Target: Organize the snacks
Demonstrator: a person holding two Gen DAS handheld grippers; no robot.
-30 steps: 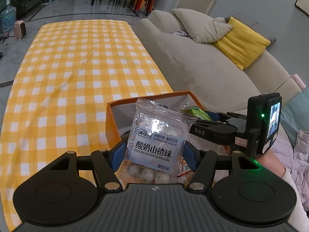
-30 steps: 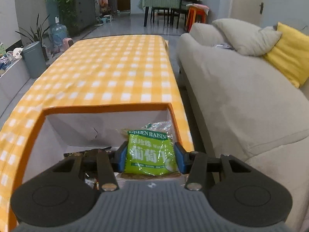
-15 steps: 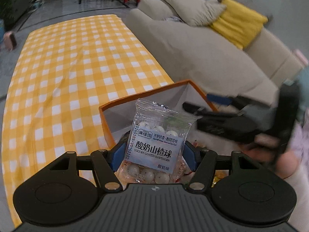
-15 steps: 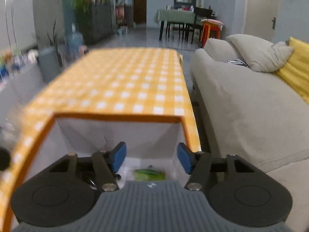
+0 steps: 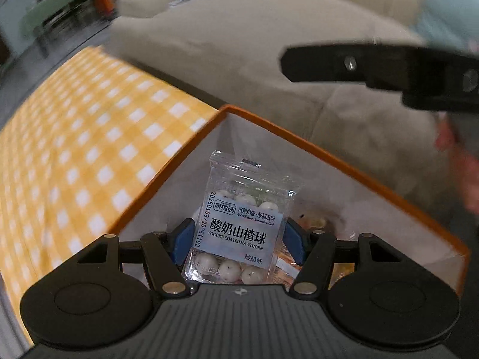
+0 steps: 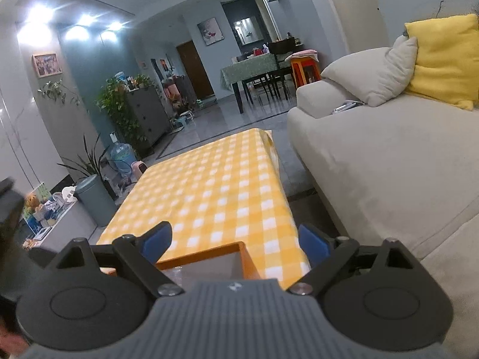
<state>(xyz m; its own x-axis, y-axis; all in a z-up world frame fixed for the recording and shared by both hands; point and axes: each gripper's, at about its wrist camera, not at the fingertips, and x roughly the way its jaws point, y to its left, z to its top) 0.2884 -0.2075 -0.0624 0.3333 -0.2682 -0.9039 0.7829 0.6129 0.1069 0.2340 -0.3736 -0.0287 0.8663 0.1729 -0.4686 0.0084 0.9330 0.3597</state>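
Two grippers are in your hands, and only one carries anything. Your left gripper (image 5: 239, 237) pinches a clear packet of yogurt-coated hawthorn balls (image 5: 239, 224) between its blue pads (image 5: 184, 236), upright, label toward the camera. The packet hangs inside the mouth of the orange-rimmed box (image 5: 344, 164), above other wrapped snacks (image 5: 311, 224) on its floor — those are too blurred to name. The box sits at the corner of the yellow checked tablecloth (image 5: 74, 149), close to the beige sofa (image 5: 239, 59). Your right gripper (image 6: 236, 239) is spread wide with nothing between its fingers, raised over the near corner of the box (image 6: 209, 261) — in the left view it shows as a dark bar (image 5: 374, 65) at upper right.
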